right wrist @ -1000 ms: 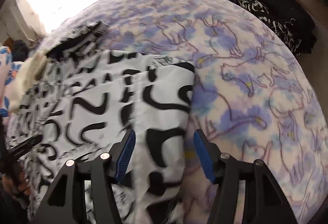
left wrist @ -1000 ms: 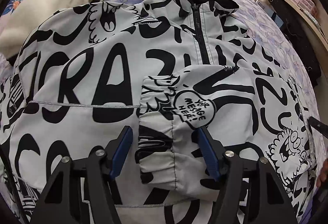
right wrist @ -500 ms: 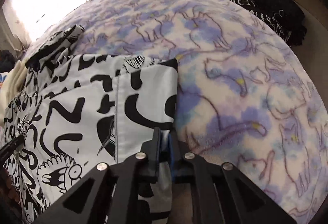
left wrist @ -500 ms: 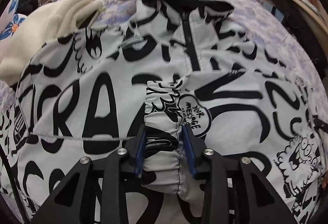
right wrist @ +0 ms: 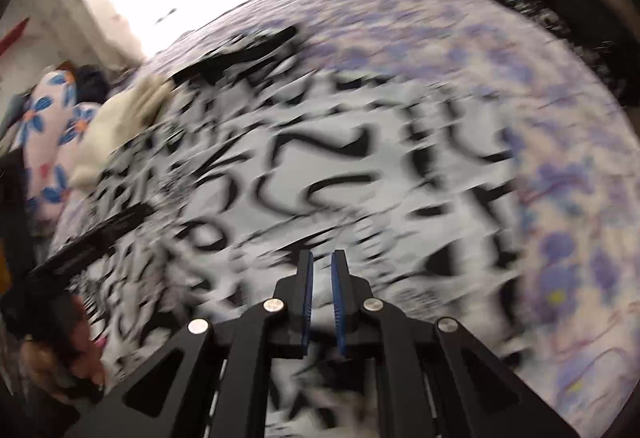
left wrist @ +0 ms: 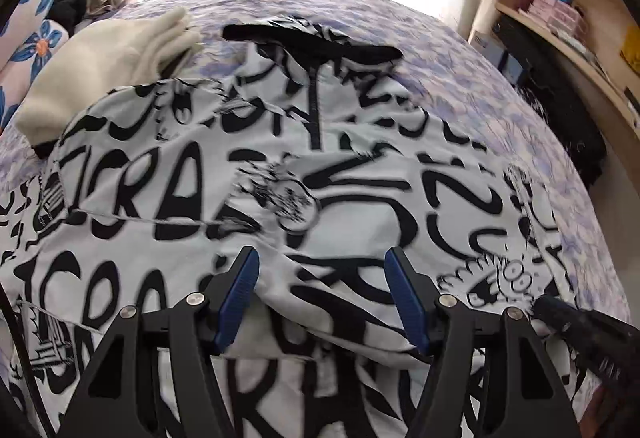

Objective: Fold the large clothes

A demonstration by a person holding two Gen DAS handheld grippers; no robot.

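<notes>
Left tongs [left wrist: 322, 294]: blue pads spread wide, released, poised over the folded-in sleeve of the jacket [left wrist: 248, 205]. Right tongs [right wrist: 321, 278]: pads drawn nearly together with a thin gap; through the motion blur it cannot be told whether fabric sits between them. The black-and-white lettered jacket lies spread on the purple cat-print blanket [left wrist: 500, 109], collar at the far side. A cream garment [left wrist: 108, 69] touches its far left edge.

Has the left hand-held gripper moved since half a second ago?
Yes. The left hand-held gripper has opened and pulled back from the jacket; the black collar now sits lower and farther off in its view.
</notes>
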